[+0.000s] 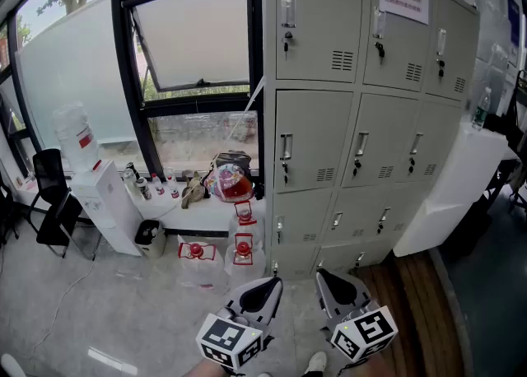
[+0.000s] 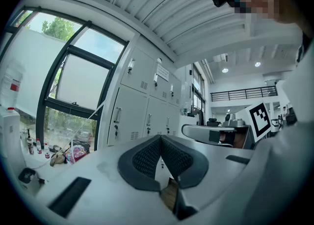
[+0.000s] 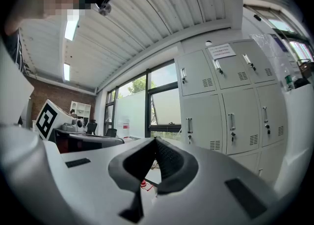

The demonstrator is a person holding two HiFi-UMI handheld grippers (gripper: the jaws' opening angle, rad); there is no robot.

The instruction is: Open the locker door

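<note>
Grey left gripper [image 1: 269,284] and right gripper [image 1: 333,278], fingers [image 2: 144,157] clenched empty, hang well apart from the shut pale-grey steel lockers [image 1: 362,120], so reaching a door handle [image 1: 286,146] likely comes next.

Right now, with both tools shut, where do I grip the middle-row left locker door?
The upright bar handle near the left edge of that door, above the keyed lock. Come straight from the front with the jaws opened and set sideways across the bar; it stands vertical and proud of the panel.
</note>
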